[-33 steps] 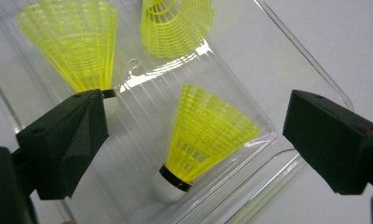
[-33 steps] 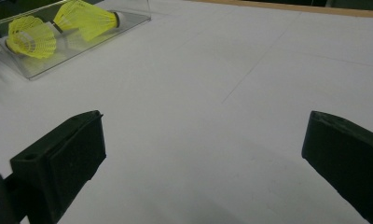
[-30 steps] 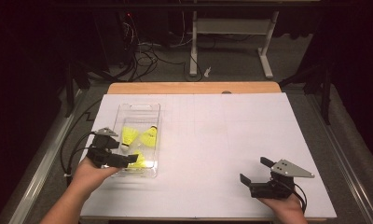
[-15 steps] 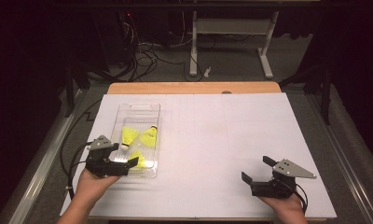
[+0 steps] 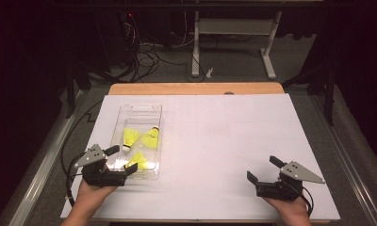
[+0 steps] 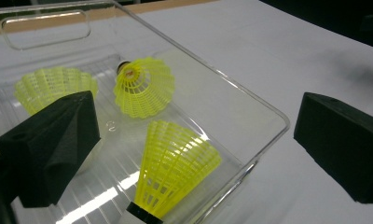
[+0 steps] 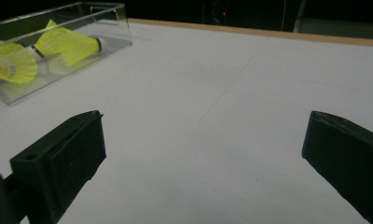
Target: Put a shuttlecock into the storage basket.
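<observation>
A clear plastic tray (image 5: 138, 109) lies on the left of the white table and holds three yellow shuttlecocks. The nearest shuttlecock (image 5: 138, 159) (image 6: 175, 168) points its cork at the tray's near end, with two others (image 5: 129, 137) (image 5: 150, 137) behind it. My left gripper (image 5: 122, 158) (image 6: 196, 112) is open at the tray's near end, one jaw in front of the tray's inside, the other out over the paper, and holds nothing. Low over bare paper at the near right, my right gripper (image 5: 263, 168) (image 7: 205, 121) is open and empty, with the tray (image 7: 114, 23) far off to its left.
White paper (image 5: 224, 136) covers the table, with a wooden strip (image 5: 196, 88) along the far edge. Metal rails run down both sides. Cables and desk legs (image 5: 195, 52) stand on the floor beyond.
My left gripper has drawn back toward the table's near edge, away from the nearest shuttlecock, which stays in the tray. The right gripper has hardly shifted.
</observation>
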The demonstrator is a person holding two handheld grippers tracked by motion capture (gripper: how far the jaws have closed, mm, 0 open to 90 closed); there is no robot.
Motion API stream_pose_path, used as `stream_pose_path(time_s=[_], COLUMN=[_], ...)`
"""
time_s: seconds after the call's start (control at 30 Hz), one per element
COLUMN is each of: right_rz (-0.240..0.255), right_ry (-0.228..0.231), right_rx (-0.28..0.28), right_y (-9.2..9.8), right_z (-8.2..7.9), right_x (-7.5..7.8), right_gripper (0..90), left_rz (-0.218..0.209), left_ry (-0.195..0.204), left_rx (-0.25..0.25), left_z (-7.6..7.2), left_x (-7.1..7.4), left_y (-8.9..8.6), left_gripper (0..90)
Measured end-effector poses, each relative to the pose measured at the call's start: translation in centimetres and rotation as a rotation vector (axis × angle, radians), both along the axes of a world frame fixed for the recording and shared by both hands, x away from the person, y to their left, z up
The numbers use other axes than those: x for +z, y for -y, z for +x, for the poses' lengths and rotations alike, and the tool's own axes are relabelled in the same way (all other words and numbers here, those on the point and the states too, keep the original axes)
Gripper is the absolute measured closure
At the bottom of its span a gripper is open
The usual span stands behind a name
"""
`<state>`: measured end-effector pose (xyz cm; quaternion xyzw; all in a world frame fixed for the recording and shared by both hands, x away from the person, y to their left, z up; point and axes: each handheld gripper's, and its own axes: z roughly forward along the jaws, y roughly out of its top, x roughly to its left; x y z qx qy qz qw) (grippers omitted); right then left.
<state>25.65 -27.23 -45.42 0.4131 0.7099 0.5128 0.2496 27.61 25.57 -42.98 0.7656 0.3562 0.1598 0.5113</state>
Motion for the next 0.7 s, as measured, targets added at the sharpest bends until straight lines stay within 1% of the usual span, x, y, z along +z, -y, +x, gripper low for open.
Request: stream_pose_path(time_s=[0.03,0.1,0.17,0.2,0.27,0.3,0.33,0.4,0.53,0.6,0.7], right_rz=[0.004,0.01,0.014,0.018,0.026,0.029,0.036,0.046,0.067,0.072,0.072], right_ry=[0.01,0.038,0.065,0.076,0.101,0.109,0.124,0.145,0.184,0.194,0.192], right_rx=[-0.003,-0.005,-0.01,-0.011,-0.013,-0.014,-0.015,-0.02,-0.031,-0.035,-0.034], right_y=[0.0,-0.1,-0.1,-0.1,-0.1,-0.1,0.0,0.0,0.3,0.4,0.6], right_z=[-0.1,-0.3,-0.6,-0.7,-0.9,-1.0,-1.1,-1.3,-1.7,-1.7,-1.7], right_x=[0.2,0.4,0.8,0.9,1.2,1.3,1.5,1.7,2.0,2.1,2.0], right_gripper=[0.1,0.1,0.1,0.1,0.1,0.1,0.0,0.0,0.1,0.1,0.1], left_rz=[-0.001,-0.007,-0.002,-0.006,-0.029,-0.034,-0.03,-0.044,-0.04,-0.041,-0.036], left_ry=[0.018,0.033,0.059,0.062,0.062,0.069,0.068,0.068,0.077,0.082,0.08], left_rx=[-0.005,-0.018,-0.031,-0.035,-0.046,-0.048,-0.045,-0.047,-0.036,-0.034,-0.035], left_z=[-0.2,-0.6,-1.0,-1.2,-1.4,-1.4,-1.4,-1.4,-1.5,-1.5,-1.4], left_x=[0.0,0.0,0.0,0.0,0.0,0.0,0.0,0.0,0.0,-0.1,-0.2], left_y=[0.1,0.3,0.5,0.6,0.6,0.6,0.6,0.6,0.7,0.8,1.0], left_gripper=[0.6,0.3,0.2,0.2,0.2,0.2,0.2,0.2,0.2,0.2,0.2])
